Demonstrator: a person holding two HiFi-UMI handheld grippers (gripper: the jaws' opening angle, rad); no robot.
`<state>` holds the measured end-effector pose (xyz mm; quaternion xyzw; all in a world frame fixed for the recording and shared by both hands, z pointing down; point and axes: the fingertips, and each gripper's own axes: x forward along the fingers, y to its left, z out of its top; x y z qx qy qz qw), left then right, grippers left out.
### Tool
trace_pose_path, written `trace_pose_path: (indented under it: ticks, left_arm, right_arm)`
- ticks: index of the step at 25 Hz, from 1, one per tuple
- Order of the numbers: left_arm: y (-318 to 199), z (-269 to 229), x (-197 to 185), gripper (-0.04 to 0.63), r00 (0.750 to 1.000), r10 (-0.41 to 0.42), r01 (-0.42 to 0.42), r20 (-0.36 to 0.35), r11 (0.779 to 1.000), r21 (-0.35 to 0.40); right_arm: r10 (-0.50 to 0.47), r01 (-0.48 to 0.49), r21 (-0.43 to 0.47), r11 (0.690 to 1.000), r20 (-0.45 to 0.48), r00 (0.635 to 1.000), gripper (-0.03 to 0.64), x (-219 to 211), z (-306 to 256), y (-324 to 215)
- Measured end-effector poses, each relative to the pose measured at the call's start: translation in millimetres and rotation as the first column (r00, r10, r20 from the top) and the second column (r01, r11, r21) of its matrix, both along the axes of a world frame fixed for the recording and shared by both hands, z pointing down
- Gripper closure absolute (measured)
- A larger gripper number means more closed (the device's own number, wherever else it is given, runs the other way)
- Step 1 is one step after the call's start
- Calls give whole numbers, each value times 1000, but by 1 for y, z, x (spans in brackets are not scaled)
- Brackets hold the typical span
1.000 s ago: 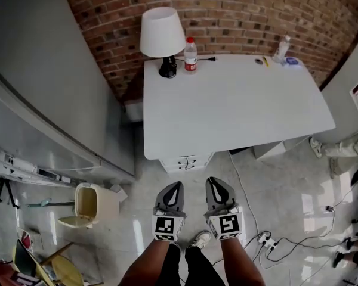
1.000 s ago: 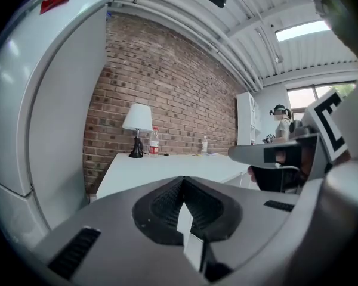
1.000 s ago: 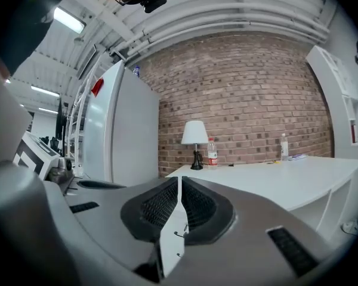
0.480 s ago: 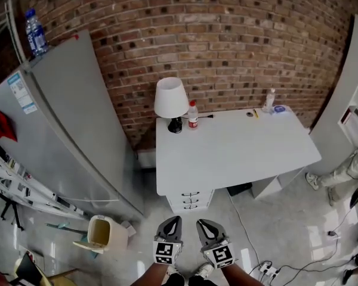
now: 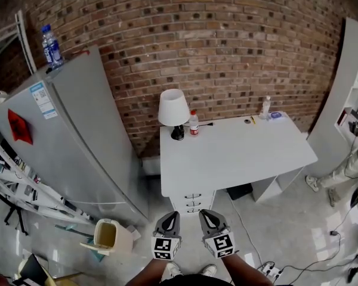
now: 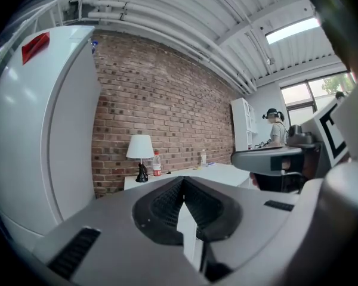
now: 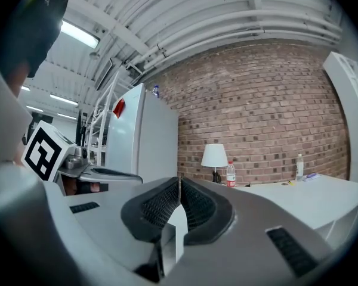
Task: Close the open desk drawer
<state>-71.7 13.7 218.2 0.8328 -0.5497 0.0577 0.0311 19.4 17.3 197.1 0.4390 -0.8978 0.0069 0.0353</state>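
Holding the grey left gripper (image 5: 172,215) and the grey right gripper (image 5: 205,213) side by side at the near edge of the head view, each carrying its marker cube and both pointing level toward the far red brick wall (image 5: 227,34). Clenching both pairs of jaws tip to tip, black ribbed pads meeting in each gripper view, grasping nothing. Standing a little short of the white rectangular desk (image 5: 244,154), which is backing onto that wall. Facing the white drawer unit (image 5: 192,202) tucked under the desk's left end, just beyond the gripper tips, its 3 fronts each showing a small dark handle and seeming to lie in line with one another, though too small to tell for certain whether any is standing out. Looking over the desktop: at the far left corner a white-shaded table lamp on a black base (image 5: 173,109) with a clear red-capped plastic bottle (image 5: 194,124) just to its right, and at the far right corner a second clear bottle (image 5: 265,107) near a few small items. Flanking the desk on the left, a tall grey refrigerator (image 5: 71,148) bearing a blue-labelled water bottle (image 5: 50,45) on top, with a beige open-topped waste bin (image 5: 110,237) on the pale floor near its base. Lying on the floor to the near right, a white power strip with trailing cables (image 5: 268,271).
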Motion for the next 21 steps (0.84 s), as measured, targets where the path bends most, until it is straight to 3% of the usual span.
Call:
trace_pose_path:
  ticks: [12, 21]
  left_arm:
    - [-7, -13, -2, 588, 1000, 22, -22, 0, 999, 34]
    - [-1, -17, -6, 588, 999, 29, -28, -18, 999, 17]
  right_arm:
    - [-13, 13, 18, 1000, -3, 1000, 583, -17, -3, 8]
    - [12, -12, 18, 1000, 2, 1000, 582, -14, -13, 5]
